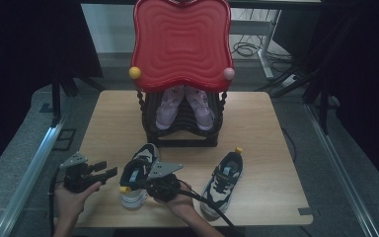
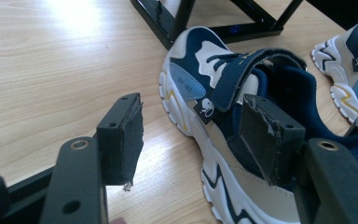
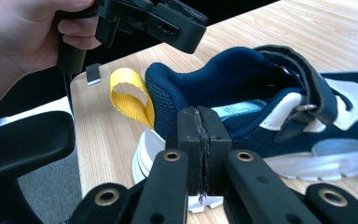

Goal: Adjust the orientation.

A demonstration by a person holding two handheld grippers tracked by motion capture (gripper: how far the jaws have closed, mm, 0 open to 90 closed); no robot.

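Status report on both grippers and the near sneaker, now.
Left gripper open beside near sneaker. Right gripper shut at its heel. Shoe rack stands beyond.

No wording could be read anywhere. The near shoe (image 2: 223,107) carried a small white emblem on its strap tag (image 2: 207,108) and faint yellow marks on a pale blue side patch (image 2: 185,83), both too small to make out. The far shoe (image 2: 354,65) bore a similar emblem, equally illegible.

Your right gripper (image 3: 204,154) has its jaws pressed together just beside the navy shoe (image 3: 261,112), near its yellow heel loop (image 3: 129,95).
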